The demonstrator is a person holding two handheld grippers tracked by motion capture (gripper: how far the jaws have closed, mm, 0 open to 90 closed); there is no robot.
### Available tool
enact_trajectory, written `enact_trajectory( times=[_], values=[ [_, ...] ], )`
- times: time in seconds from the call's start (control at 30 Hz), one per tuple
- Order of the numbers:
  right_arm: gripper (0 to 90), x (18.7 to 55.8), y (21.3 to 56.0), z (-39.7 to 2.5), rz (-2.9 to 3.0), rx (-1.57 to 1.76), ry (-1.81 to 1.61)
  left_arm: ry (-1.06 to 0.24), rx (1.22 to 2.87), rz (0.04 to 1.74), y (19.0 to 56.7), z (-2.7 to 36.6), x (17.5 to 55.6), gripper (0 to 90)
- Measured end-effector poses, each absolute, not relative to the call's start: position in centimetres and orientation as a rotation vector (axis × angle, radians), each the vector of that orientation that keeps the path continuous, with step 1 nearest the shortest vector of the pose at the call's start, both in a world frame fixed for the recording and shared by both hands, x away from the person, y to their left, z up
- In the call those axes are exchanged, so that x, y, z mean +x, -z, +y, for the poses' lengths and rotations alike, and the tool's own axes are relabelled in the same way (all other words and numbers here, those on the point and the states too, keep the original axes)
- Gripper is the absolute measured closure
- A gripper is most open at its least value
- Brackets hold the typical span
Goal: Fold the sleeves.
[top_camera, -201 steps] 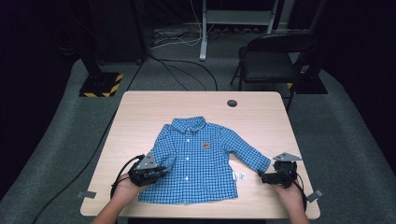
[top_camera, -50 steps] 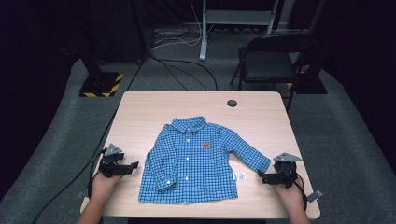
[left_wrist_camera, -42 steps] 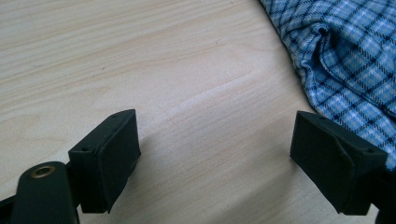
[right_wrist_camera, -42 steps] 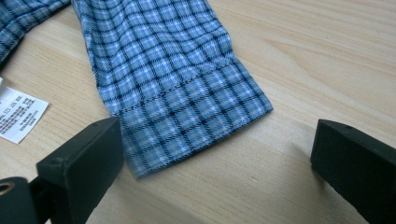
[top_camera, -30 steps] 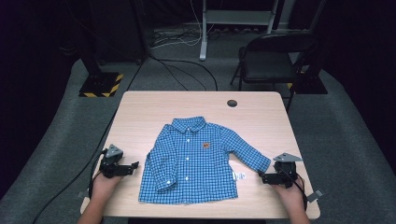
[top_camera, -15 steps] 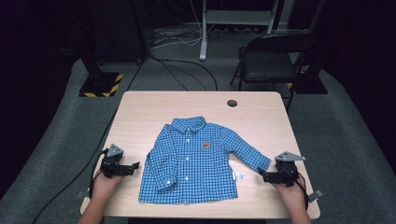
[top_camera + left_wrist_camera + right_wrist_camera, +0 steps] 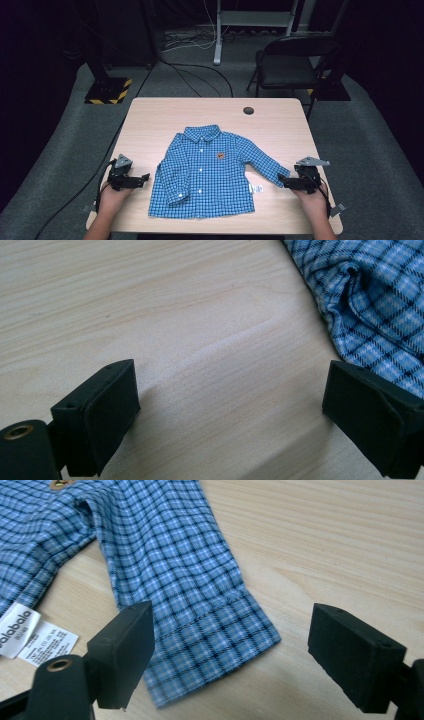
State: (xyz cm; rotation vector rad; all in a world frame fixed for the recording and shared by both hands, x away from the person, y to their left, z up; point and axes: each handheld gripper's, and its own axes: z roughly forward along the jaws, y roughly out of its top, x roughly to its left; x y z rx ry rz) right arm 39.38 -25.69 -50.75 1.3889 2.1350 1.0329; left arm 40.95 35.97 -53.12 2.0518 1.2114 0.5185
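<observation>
The right tongs [image 7: 286,181] are spread wide and hold nothing; in the right gripper view their jaws straddle the cuff [image 7: 215,645] of the shirt's outstretched sleeve, which lies flat between them on the bench [image 7: 200,112]. The left tongs [image 7: 142,178] are also spread and empty, resting over bare wood just beside the shirt's folded-in sleeve [image 7: 370,305]. The blue checked shirt [image 7: 210,170] lies face up at the middle of the bench, collar toward 12 o'clock, with the left tongs at its 9 o'clock side and the right tongs at about 4 o'clock. A white label [image 7: 256,188] pokes out by the hem near the right tongs.
</observation>
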Motion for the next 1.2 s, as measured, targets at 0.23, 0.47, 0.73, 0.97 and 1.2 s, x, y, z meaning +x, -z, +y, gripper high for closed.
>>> enact_trajectory(
  times=[0.23,0.47,0.73,0.97,1.2],
  values=[
    [24.7,40.1,50.8,-25.5,2.144,1.378,-0.987,-0.519,2.052,1.212,53.1,36.0,41.0,7.5],
    [31.3,40.6,50.6,-25.5,2.139,1.375,-0.995,-0.520,2.052,1.215,53.1,35.9,41.0,7.2],
    [31.1,41.0,51.1,-25.2,2.152,1.387,-0.971,-0.521,2.051,1.216,53.1,35.9,41.0,7.0],
    [30.9,41.1,51.5,-24.8,2.173,1.369,-0.938,-0.521,2.049,1.218,53.1,35.9,41.0,7.0],
    [31.2,41.0,51.8,-24.4,2.177,1.354,-0.934,-0.522,2.048,1.219,53.1,35.9,41.0,6.9]
  ],
)
